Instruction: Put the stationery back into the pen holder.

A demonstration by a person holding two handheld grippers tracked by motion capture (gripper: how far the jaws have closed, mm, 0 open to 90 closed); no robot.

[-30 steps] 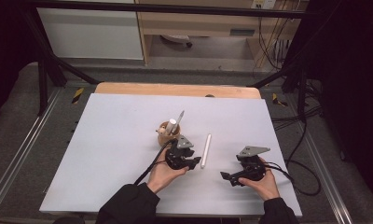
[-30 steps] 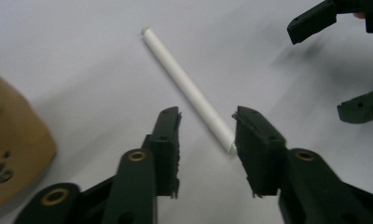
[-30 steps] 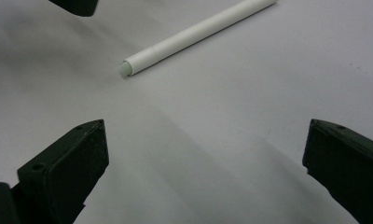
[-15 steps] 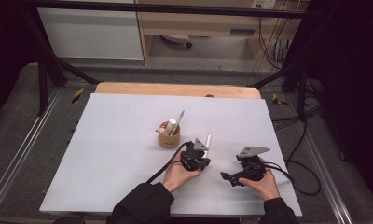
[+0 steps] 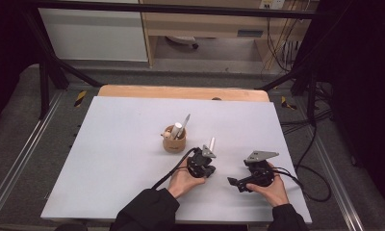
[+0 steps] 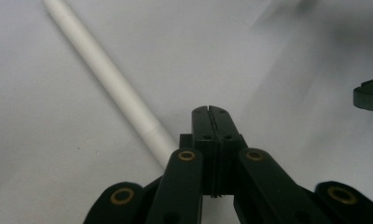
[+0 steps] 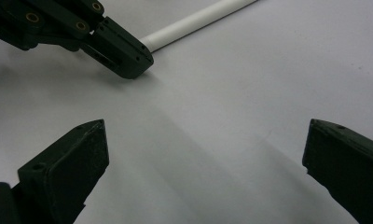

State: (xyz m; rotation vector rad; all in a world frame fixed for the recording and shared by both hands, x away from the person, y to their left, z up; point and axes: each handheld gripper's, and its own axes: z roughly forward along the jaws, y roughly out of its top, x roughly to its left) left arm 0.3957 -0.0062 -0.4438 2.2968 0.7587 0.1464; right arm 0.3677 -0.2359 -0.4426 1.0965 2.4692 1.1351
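From the high view your left gripper (image 5: 206, 159) sits low on the white counter (image 5: 118, 159), over the near end of the white stick (image 5: 211, 143), right of the wooden cup (image 5: 174, 142). Your left gripper view settles what that one cannot: the jaws are pressed flat together with nothing between them, and the stick (image 6: 110, 84) lies just beside them on the counter (ungrasped). Your right gripper (image 7: 203, 172) rests wide open and empty, its view catching the left gripper's closed tips beside the stick's end. Since a second ago your left gripper has shifted from the cup toward the stick, its jaws having just been closing.
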